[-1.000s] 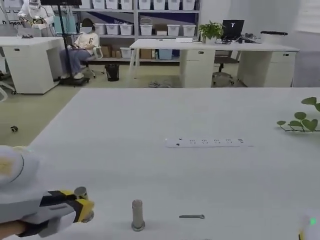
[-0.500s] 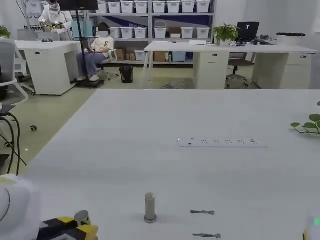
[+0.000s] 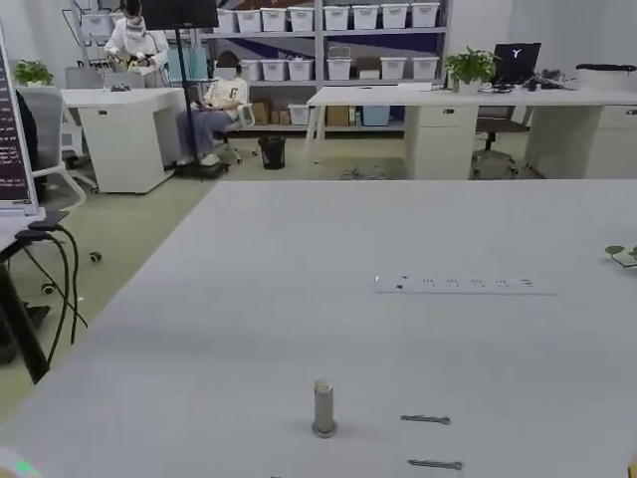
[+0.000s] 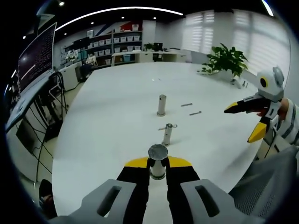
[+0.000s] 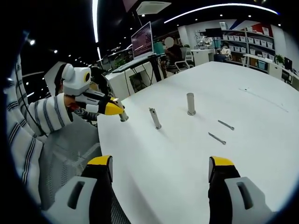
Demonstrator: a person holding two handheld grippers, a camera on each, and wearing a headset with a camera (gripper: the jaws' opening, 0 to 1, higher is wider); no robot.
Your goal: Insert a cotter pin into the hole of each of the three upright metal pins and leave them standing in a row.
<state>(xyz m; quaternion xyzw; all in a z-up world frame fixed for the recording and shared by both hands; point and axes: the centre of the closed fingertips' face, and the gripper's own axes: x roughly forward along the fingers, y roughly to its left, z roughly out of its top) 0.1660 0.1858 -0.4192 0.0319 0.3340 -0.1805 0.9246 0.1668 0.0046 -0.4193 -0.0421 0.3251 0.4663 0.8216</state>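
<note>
Left gripper (image 4: 158, 164): bottom centre of the left gripper view. Its jaws are closed tight on the shaft of the nearest metal pin (image 4: 158, 154), just under the round head, and the pin is upright.
Right gripper (image 5: 161, 167): its jaws are spread wide across the bottom of the right gripper view with nothing between them. It hovers over the near edge of the table (image 3: 249, 329).
Middle metal pin (image 4: 167, 134): just above the held pin in the left gripper view, standing on the table apart from it. It seems to carry a cotter pin with its loop at the top, though it is small and hard to read.
Far metal pin (image 3: 323, 408): lower centre of the head view, upright on its flared base, standing alone.
Row: in the left gripper view the three pins line up from the bottom centre toward the middle of the frame.
Upper cotter pin (image 3: 426, 419): lies flat on the table just right of the far pin.
Lower cotter pin (image 3: 435, 464): lies flat near the bottom edge, below the upper one and apart from it.
Power strip (image 3: 465, 286): centre right of the head view, well beyond the pins.
Plant (image 4: 226, 58): upper right of the left gripper view, at the far side of the table.
</note>
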